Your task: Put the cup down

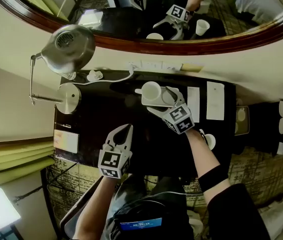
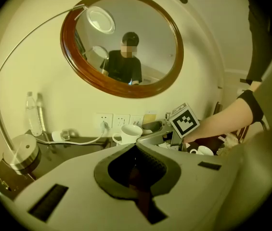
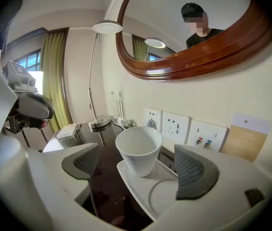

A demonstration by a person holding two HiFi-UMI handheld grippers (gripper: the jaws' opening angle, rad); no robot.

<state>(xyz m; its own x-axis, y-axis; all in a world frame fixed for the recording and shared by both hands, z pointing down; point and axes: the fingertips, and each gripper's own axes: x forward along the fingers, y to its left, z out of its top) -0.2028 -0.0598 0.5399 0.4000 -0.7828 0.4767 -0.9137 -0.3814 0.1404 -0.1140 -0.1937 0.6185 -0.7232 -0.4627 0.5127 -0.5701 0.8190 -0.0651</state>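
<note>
The camera on my head looks steeply down from above the dark desk (image 1: 96,109), taking in the left gripper (image 1: 125,129), the right gripper (image 1: 157,98) and the wall beyond, at the top of its picture. The camera on my left gripper (image 2: 136,146) sits low behind the jaws and faces across the desk to the wall, far enough back to catch the whole mirror (image 2: 121,42). The camera on my right gripper (image 3: 138,170) faces the same wall from very near, the cup (image 3: 138,150) filling its middle. All three share the cup (image 1: 151,90) (image 2: 130,132), the wall sockets (image 1: 151,65) (image 2: 121,120) (image 3: 174,126) and the mirror (image 1: 131,44) (image 3: 188,57).
</note>
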